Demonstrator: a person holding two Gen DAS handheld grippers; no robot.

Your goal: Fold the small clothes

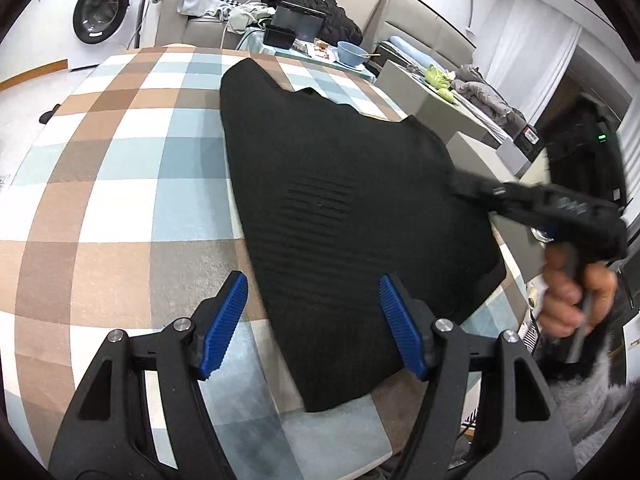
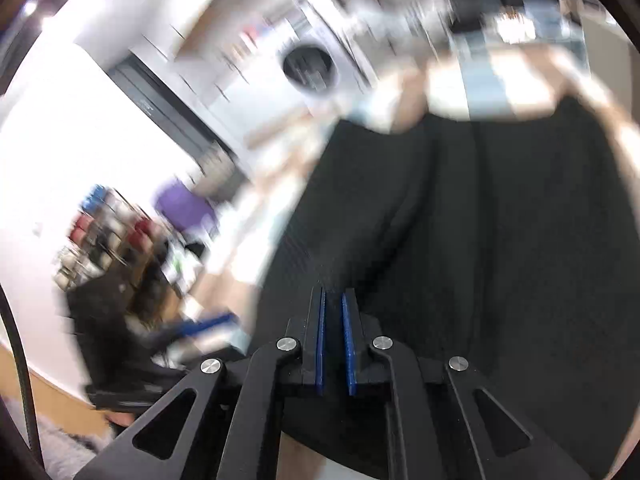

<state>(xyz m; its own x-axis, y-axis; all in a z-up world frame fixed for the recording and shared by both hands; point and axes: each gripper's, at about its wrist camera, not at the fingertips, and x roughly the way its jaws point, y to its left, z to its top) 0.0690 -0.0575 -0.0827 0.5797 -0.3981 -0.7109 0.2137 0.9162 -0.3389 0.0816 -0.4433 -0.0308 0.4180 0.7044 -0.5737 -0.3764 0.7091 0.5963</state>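
On the checked table [image 1: 120,152] a black garment [image 1: 340,208] lies spread flat. Left gripper [image 1: 314,324] hovers over its near edge, jaws wide, empty. Right gripper [image 2: 334,344], nearly closed, pinches the garment's right edge.

No legible text anywhere. Labels on the washing machine [image 1: 102,10] and a red tag on a black box [image 1: 529,135] are too small to read.

Bright, even indoor light; strong fisheye bending; right wrist view heavily motion-blurred.
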